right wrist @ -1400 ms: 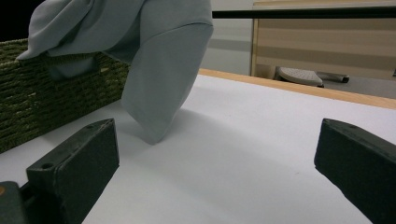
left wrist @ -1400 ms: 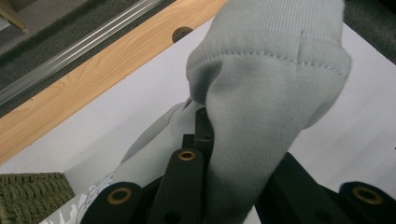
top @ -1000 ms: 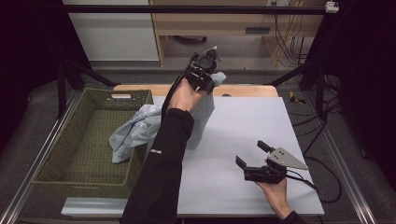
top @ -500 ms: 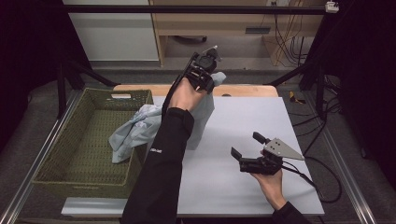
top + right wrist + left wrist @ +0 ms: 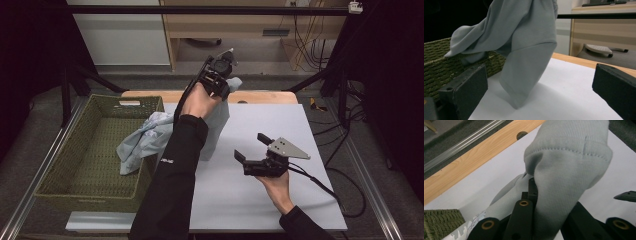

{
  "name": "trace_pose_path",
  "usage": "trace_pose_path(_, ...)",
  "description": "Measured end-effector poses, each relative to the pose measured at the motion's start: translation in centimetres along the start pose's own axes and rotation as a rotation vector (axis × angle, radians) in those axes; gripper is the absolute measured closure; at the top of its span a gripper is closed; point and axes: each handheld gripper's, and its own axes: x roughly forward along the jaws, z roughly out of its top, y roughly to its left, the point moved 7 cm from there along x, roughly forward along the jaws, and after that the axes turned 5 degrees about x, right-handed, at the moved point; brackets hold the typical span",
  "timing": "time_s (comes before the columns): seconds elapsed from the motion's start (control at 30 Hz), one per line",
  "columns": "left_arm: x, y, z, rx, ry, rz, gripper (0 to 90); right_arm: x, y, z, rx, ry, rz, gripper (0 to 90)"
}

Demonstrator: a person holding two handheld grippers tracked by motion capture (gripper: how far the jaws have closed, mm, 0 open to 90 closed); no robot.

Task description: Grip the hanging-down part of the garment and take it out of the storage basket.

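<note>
The left gripper (image 5: 220,75) is raised above the far side of the desk (image 5: 260,200), its black fingers pinching the ribbed, stitched hem of a pale grey-blue knit garment (image 5: 217,127). In the left gripper view the cloth (image 5: 564,170) bulges over the fingers in a soft rounded fold, with a fine vertical rib and a line of small stitches across it. From that grip the garment hangs down in a long, limp panel whose lower edge reaches the desk top just right of the basket (image 5: 75,165); the rest of it trails left in crumpled folds over the basket's right rim and into it. The right gripper view shows the hanging part (image 5: 524,50) as smooth, matte jersey that narrows to a folded corner touching the white surface.

The basket is a rectangular, olive-green woven one with a coarse braided weave and a cut-out handle in its far wall; it stands at the left of the desk. The desk top is a flat, matte white sheet with a light wooden strip (image 5: 260,96) along its far edge.

The right gripper (image 5: 252,149) hovers over the near right part of the desk, near the garment but apart from it. Its blocky black fingers, faced with a rough-grained pad (image 5: 469,85), are spread wide with nothing between them, and a grey three-cornered plate (image 5: 289,148) sits on top.
</note>
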Motion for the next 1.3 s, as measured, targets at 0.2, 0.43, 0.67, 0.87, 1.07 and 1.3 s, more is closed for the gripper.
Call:
trace_pose_path(0.2,-0.2,0.2,-0.1,-0.002,-0.004,0.002,81.9,1.7,0.6,0.3,-0.004,0.010,0.010,0.4)
trace_pose_path(0.43,-0.2,0.3,-0.3,-0.003,-0.006,0.001,81.8,3.3,0.8,0.9,-0.018,0.002,0.005,0.4)
trace_pose_path(0.67,-0.2,0.3,-0.3,-0.004,-0.006,0.002,81.9,4.7,1.2,1.4,-0.021,0.008,0.003,0.4)
trace_pose_path(0.87,0.0,0.3,-0.2,-0.002,-0.007,0.002,81.8,6.2,1.9,1.4,-0.010,0.021,0.011,0.4)
trace_pose_path(1.07,-0.1,0.3,-0.3,0.001,-0.006,0.003,81.8,8.2,2.5,1.3,-0.025,0.040,0.006,0.3)
trace_pose_path(1.3,-0.3,0.2,-0.4,0.005,-0.011,-0.002,81.9,9.9,2.9,1.2,-0.020,0.045,-0.003,0.2)
